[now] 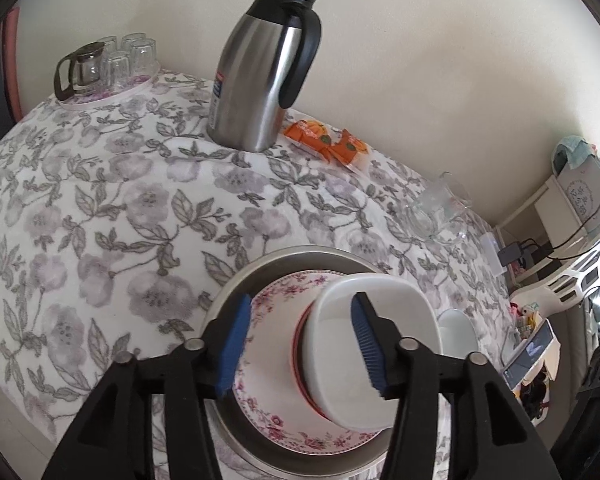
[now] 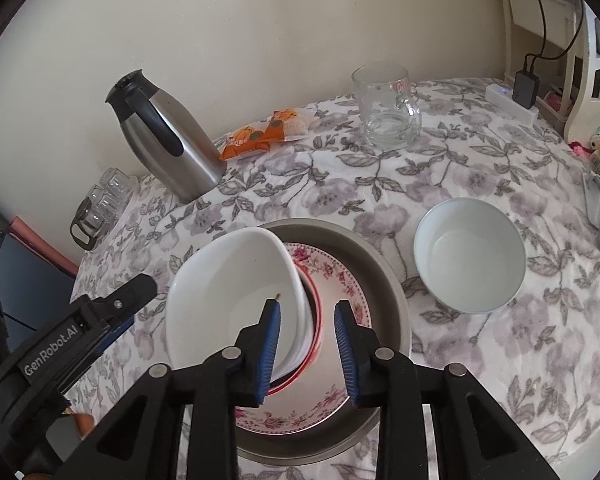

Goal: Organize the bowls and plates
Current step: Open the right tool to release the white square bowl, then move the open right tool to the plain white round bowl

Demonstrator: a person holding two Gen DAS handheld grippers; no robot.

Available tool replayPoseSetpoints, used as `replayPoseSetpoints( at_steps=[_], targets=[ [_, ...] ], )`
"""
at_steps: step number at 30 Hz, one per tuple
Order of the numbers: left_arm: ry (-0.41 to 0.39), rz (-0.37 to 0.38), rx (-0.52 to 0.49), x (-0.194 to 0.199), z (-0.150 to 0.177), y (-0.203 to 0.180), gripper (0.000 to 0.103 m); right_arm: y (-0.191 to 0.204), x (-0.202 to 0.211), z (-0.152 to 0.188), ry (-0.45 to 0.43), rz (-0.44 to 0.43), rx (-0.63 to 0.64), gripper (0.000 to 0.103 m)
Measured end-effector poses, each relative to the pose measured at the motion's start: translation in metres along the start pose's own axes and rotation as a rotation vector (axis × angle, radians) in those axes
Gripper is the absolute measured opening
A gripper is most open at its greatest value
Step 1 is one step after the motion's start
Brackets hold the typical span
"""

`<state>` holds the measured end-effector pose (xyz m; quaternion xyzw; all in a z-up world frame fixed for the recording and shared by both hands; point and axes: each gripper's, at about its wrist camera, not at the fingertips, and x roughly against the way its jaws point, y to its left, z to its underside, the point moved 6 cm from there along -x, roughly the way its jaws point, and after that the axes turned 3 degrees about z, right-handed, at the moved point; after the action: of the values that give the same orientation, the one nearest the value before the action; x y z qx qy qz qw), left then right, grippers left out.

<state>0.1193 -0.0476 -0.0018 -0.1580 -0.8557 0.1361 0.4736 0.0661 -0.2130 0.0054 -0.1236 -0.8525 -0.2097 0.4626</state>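
White square bowl [image 2: 236, 304] sits tilted in a stack on a pink floral plate [image 2: 332, 276] inside a grey metal pan [image 2: 384, 280]. Both the left gripper [image 1: 300, 344] and right gripper [image 2: 306, 350] have parted jaws, pads clear of the bowl's rim.

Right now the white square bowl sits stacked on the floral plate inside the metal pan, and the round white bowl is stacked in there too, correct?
Not quite: the round white bowl stands alone on the tablecloth beside the metal pan, as the right wrist view shows. The white square bowl does sit on the floral plate.

"GenRobot.AI", white lettering on the black plastic left gripper [image 2: 118, 326], left of the right gripper's [image 2: 308, 354] fingers.
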Motion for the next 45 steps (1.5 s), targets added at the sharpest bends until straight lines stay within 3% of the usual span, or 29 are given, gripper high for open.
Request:
replayPoseSetpoints(
  at_steps=[2,5,6,8,14,20,24,27,34,45],
  targets=[
    [-0.006,-0.032,0.0,0.001,-0.001,0.004,0.061,-0.003,0.0,-0.001,0.0,0.006,-0.005,0.035],
    [-0.013,-0.073,-0.001,0.001,-0.002,0.011,0.071,-0.008,0.0,-0.002,-0.007,0.022,-0.015,0.06],
    [-0.016,-0.09,-0.005,0.001,-0.002,0.012,0.073,-0.009,0.001,-0.003,-0.013,0.031,-0.018,0.063],
    [-0.025,-0.13,-0.016,0.001,-0.003,0.015,0.081,-0.012,0.001,-0.004,-0.016,0.042,-0.02,0.068],
    [-0.04,-0.191,-0.042,0.001,-0.004,0.02,0.088,-0.017,-0.002,-0.004,-0.008,0.047,-0.028,0.079],
    [-0.076,-0.274,-0.064,0.005,-0.007,0.027,0.09,-0.019,0.0,-0.006,-0.022,0.046,-0.027,0.089],
    [-0.094,-0.291,-0.051,0.009,-0.01,0.033,0.092,-0.019,0.001,-0.007,-0.03,0.037,-0.022,0.103],
    [-0.098,-0.307,-0.041,0.009,-0.011,0.036,0.099,-0.019,0.003,-0.008,-0.042,0.034,-0.013,0.103],
    [-0.136,-0.34,-0.031,0.014,-0.014,0.038,0.1,-0.022,0.006,-0.01,-0.064,0.046,0.009,0.103],
    [-0.214,-0.278,0.003,0.031,-0.018,0.024,0.1,-0.036,0.014,-0.016,-0.107,0.063,0.014,0.103]
  ],
)
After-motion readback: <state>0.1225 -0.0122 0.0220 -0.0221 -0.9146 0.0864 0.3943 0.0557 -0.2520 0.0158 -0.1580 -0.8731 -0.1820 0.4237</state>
